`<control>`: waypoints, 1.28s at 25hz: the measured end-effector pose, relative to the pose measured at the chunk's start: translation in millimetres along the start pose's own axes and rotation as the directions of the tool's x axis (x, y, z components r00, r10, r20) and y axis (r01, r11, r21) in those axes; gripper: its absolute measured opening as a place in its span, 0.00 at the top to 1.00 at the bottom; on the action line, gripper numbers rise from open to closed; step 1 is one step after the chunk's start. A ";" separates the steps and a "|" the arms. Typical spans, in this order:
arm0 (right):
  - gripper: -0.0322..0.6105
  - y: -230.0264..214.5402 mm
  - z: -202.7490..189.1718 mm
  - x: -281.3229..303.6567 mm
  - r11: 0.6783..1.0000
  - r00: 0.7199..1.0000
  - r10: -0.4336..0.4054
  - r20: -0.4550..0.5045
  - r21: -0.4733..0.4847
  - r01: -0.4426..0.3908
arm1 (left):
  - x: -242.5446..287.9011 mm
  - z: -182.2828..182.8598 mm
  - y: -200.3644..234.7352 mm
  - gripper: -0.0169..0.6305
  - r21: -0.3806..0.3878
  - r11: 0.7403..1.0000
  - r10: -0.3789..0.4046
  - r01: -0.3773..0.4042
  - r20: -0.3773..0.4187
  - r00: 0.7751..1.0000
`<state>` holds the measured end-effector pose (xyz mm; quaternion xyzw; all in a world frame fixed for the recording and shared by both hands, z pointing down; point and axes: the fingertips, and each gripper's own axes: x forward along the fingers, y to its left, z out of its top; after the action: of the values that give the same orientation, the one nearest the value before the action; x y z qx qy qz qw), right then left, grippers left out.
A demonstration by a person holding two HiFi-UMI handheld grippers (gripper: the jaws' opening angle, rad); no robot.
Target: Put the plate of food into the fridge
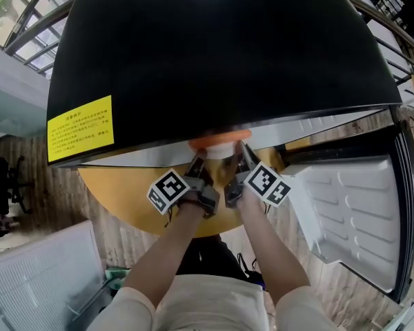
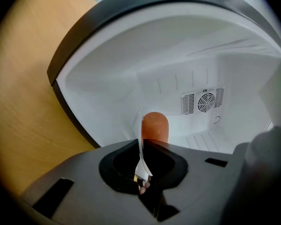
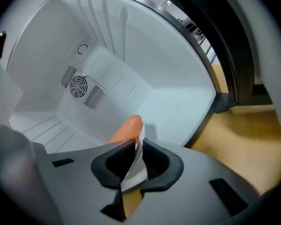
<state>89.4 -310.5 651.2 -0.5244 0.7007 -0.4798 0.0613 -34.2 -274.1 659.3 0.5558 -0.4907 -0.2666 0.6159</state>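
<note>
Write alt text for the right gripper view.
The right tool is shut on the rim of a thin white plate carrying an orange sausage, facing into a white fridge cavity with a round fan vent.

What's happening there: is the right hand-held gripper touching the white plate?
Touching. The right gripper view shows the right hand-held gripper with both jaws pressed against the plate rim, one on each side, no gap.

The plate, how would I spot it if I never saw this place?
Look for the big black fridge, white inside. At its opening the left gripper and the right gripper each pinch the rim of a thin white plate. Unlike the white walls around it, it carries an orange sausage.
</note>
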 end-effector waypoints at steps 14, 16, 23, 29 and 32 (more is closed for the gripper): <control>0.85 -7.5 5.6 24.6 0.999 1.000 -0.012 -0.004 -0.043 0.012 | 21.1 9.4 6.8 0.91 -0.002 1.000 0.014 -0.014 0.027 1.000; 0.85 -8.0 6.4 25.7 0.998 1.000 -0.016 -0.005 -0.061 0.016 | 22.5 8.8 6.2 0.91 0.011 1.000 0.028 -0.028 0.024 0.999; 0.84 -7.7 7.4 25.3 0.991 0.999 -0.043 -0.003 -0.125 0.042 | 24.0 6.8 7.5 0.91 0.029 0.996 0.089 -0.089 0.002 0.996; 0.82 -8.0 7.7 24.8 0.976 0.997 -0.076 -0.006 -0.203 0.074 | 24.0 5.6 8.4 0.91 0.041 0.992 0.123 -0.122 -0.019 0.992; 0.81 -9.7 6.5 23.6 0.965 0.996 -0.091 -0.006 -0.246 0.086 | 23.4 4.9 8.8 0.91 0.050 0.991 0.128 -0.127 -0.025 0.991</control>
<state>89.3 -333.1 664.7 -0.5546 0.7311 -0.3961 -0.0315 -31.7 -294.5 674.3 0.5419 -0.5227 -0.2069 0.6247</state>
